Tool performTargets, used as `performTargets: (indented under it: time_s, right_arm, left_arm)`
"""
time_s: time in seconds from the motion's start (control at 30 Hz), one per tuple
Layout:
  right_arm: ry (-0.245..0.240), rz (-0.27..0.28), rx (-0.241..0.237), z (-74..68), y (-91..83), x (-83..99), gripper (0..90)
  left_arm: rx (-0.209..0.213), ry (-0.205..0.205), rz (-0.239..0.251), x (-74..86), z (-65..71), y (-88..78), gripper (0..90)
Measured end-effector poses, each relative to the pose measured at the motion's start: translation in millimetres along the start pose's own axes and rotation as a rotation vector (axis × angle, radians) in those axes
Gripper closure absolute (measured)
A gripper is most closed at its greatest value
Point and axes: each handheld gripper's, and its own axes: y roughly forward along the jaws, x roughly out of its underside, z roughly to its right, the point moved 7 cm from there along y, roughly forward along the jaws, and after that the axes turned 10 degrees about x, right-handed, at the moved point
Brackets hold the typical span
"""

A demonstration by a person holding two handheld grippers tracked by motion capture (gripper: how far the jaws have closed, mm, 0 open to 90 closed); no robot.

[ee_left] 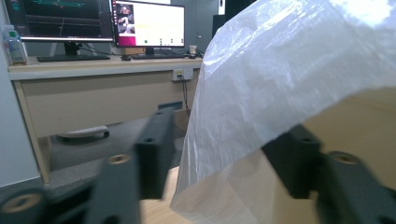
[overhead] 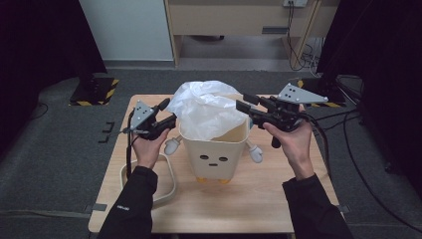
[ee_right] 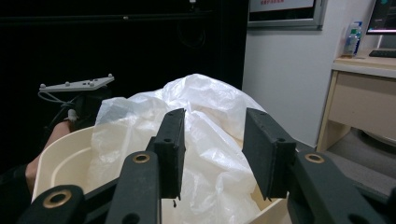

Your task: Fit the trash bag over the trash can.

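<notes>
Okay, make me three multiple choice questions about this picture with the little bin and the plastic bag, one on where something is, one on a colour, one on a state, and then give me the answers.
1. Where is the white plastic bag?
A. flat on the floor
B. bunched in the top of the bin
C. under the table

2. What colour is the face-printed bin?
A. cream
B. red
C. blue

3. How do the right claw jaws stand?
A. shut tight on the bin rim
B. apart, with bag behind the gap
C. shut on a cable

Answers:
1 B, the high view shows the bag rising out of the bin's mouth.
2 A, its front wall is cream with a small dark face.
3 B, the right gripper view shows a clear gap between both jaws.
</notes>
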Motion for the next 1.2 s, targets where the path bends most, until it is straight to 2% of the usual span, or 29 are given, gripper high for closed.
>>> performTargets:
  time_s: [0.1,0.23,0.37,0.57,0.67,0.73,0.83,0.9,0.97,1.03,1.1,1.2]
  right_arm:
    - [0.021,0.018,-0.004,0.4,0.0,-3.5,57.6]
    - [0.019,0.035,0.016,1.1,1.0,-12.4,54.5]
    - [0.035,0.069,0.013,-5.6,6.4,-25.2,48.4]
    - [0.044,0.099,0.029,-14.5,24.4,-44.5,40.4]
    - [0.060,0.118,0.025,-20.5,30.9,-54.1,35.5]
    - [0.074,0.143,0.033,-23.6,34.9,-59.5,31.6]
    - [0.071,0.137,0.054,-26.5,42.8,-60.7,30.2]
    - [0.069,0.126,0.046,-30.0,48.4,-59.1,31.2]
    - [0.074,0.093,0.018,-35.7,55.5,-52.0,37.6]
    - [0.051,0.053,-0.001,-42.4,61.3,-44.5,39.0]
    - [0.040,0.027,-0.010,-48.7,67.0,-36.4,42.1]
    - [0.008,-0.006,0.011,-50.5,75.4,-27.8,41.0]
  left_arm:
    - [0.004,0.028,0.001,-7.4,0.3,-1.0,69.5]
    - [-0.007,0.077,0.037,-23.9,2.6,-9.5,84.1]
    - [0.001,0.127,0.083,-40.3,11.1,-20.8,88.8]
    - [0.039,0.214,0.127,-58.5,37.8,-32.0,89.2]
    - [0.063,0.239,0.138,-62.5,50.4,-35.8,89.2]
    - [0.088,0.237,0.148,-64.6,59.5,-37.9,89.1]
    - [0.117,0.228,0.159,-66.6,70.3,-38.7,88.5]
    - [0.121,0.230,0.143,-65.3,73.8,-38.0,86.8]
    - [0.128,0.212,0.140,-63.3,74.6,-38.2,84.4]
    - [0.140,0.177,0.140,-60.2,74.0,-38.8,80.7]
    - [0.128,0.176,0.131,-57.2,72.5,-40.1,77.0]
    - [0.125,0.165,0.124,-53.8,70.6,-43.4,70.1]
